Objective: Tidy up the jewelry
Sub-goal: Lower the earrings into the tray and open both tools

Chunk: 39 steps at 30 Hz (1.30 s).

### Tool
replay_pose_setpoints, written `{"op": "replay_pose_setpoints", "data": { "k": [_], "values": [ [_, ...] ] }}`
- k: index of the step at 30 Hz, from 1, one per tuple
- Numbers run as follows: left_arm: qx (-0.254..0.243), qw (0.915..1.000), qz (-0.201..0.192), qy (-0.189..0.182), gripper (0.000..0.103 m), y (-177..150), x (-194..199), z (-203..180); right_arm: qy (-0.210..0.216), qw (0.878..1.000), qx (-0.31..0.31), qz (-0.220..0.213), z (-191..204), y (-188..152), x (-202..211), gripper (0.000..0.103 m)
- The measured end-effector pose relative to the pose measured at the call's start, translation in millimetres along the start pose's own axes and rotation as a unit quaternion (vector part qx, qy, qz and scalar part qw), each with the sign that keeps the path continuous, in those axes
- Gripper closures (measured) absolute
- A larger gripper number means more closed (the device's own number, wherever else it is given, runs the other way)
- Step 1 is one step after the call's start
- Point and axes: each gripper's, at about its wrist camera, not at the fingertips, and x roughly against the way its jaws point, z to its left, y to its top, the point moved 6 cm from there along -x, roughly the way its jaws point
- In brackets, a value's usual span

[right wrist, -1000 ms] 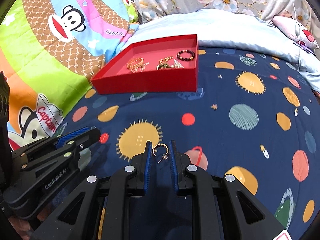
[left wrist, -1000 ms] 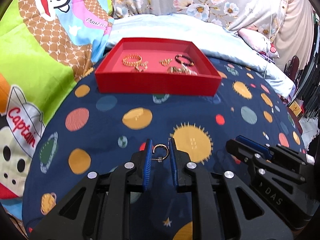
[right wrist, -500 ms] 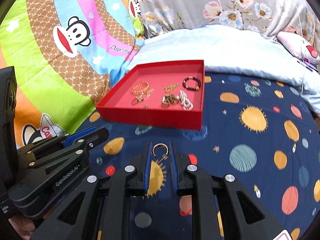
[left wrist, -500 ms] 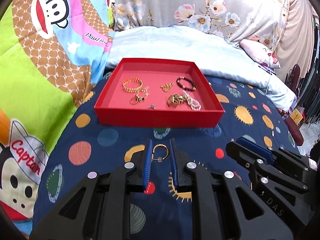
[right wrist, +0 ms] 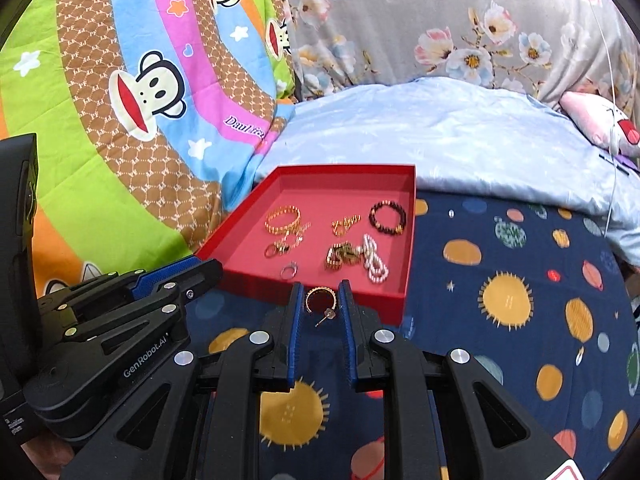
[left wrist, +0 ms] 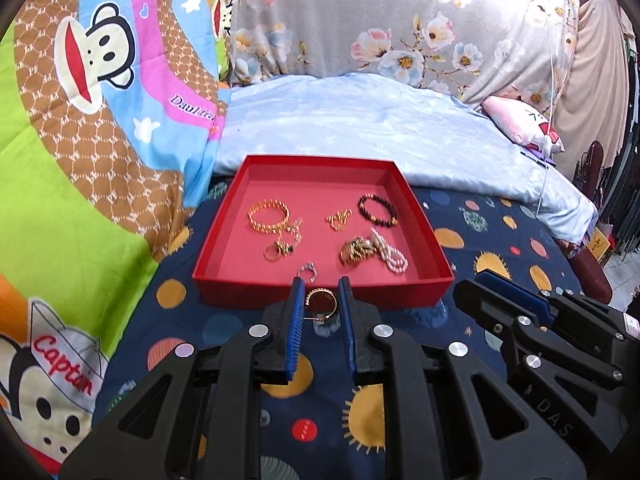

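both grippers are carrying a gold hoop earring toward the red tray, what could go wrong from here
1. The left gripper and right gripper each pinch a thin gold hoop earring only at its edges, so a hoop could slip out onto the patterned blanket, where it might be hard to spot.
2. The fingertips sit level with the red tray front wall; moving forward without lifting could shove the tray.
3. Dropped blindly, a hoop could tangle with the pearl strand.

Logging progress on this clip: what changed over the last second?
Both grippers, left and right, moved forward across the blanket to the red tray's near wall, each keeping its gold hoop earring (left, right) pinched. Nothing was released. The jewelry in the tray lies unchanged.
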Motion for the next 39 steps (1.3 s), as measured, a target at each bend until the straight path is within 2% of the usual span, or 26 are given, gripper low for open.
{"op": "replay_pose_setpoints", "data": {
  "k": [17, 39],
  "values": [
    [-0.001, 0.9992, -0.036, 0.018, 0.086, 50.3, -18.4, 11.0, -0.009, 1.0, 0.011, -0.024, -8.4, 45.0, -25.7, 0.087],
    [0.0, 0.9991, -0.024, 0.035, 0.086, 88.0, -83.0, 21.1, -0.014, 1.0, 0.013, -0.016, -23.0, 90.7, -89.3, 0.087]
  ]
}}
